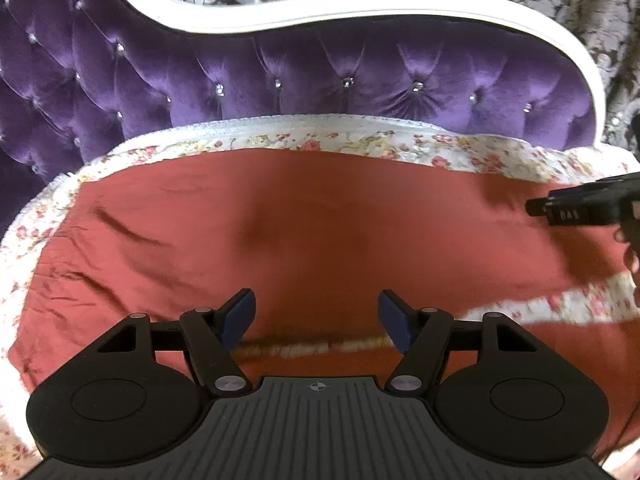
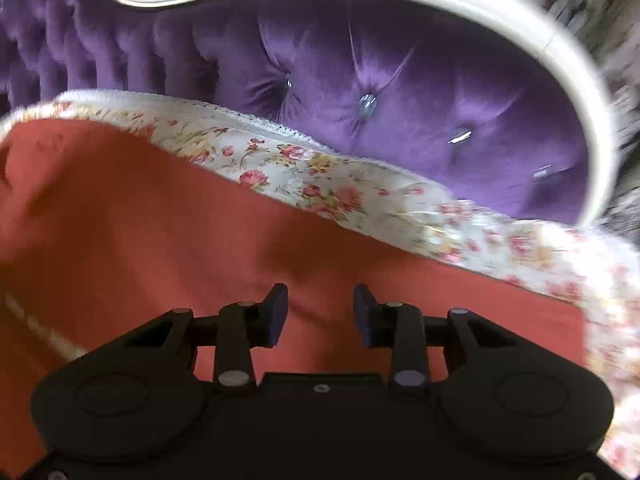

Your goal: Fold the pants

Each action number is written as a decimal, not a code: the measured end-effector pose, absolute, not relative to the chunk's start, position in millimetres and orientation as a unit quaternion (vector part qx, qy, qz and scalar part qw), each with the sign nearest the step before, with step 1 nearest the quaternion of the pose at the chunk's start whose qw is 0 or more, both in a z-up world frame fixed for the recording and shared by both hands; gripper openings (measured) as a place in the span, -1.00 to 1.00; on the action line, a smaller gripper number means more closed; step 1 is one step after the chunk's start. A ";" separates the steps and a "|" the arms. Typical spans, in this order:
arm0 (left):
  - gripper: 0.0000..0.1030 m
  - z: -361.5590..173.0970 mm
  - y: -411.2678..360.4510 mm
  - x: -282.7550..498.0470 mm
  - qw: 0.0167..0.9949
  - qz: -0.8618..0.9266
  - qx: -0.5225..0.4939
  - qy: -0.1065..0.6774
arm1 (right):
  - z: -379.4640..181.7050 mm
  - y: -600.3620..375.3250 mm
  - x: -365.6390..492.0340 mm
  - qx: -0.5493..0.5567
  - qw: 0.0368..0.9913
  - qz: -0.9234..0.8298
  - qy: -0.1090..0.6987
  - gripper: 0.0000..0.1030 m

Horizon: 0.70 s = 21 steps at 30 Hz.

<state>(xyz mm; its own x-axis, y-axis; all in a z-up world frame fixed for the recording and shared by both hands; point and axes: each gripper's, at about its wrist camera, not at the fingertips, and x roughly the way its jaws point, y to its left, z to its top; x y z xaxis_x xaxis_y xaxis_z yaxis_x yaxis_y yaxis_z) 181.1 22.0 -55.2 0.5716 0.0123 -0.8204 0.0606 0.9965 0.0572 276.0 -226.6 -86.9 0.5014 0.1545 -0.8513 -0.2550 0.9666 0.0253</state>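
Rust-red woven pants [image 1: 320, 232] lie flat on floral quilt [image 1: 360, 140]; left gripper [image 1: 316, 320] and right gripper [image 2: 320, 314] gape empty.

Lighting's soft and even, kinda dim. Right wrist view is smeared with motion blur. Fisheye bends the headboard [image 1: 280, 76] at both frames' edges.

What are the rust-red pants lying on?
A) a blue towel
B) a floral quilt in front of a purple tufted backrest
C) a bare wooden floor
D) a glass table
B: the rust-red pants are spread on a floral quilt, with the purple tufted backrest rising right behind its edge.
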 end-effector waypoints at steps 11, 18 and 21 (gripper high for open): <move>0.29 -114.7 35.2 273.5 0.857 0.007 0.025 0.515 | -123.7 -232.7 323.7 -0.089 0.866 0.126 0.476 0.41; 0.55 -133.3 44.0 280.0 0.854 0.002 0.021 0.520 | -127.6 -239.2 326.1 -0.135 0.871 0.161 0.443 0.77; 0.79 -137.1 45.9 274.7 0.856 0.005 0.029 0.516 | -125.9 -244.9 336.6 -0.129 0.859 0.194 0.456 0.76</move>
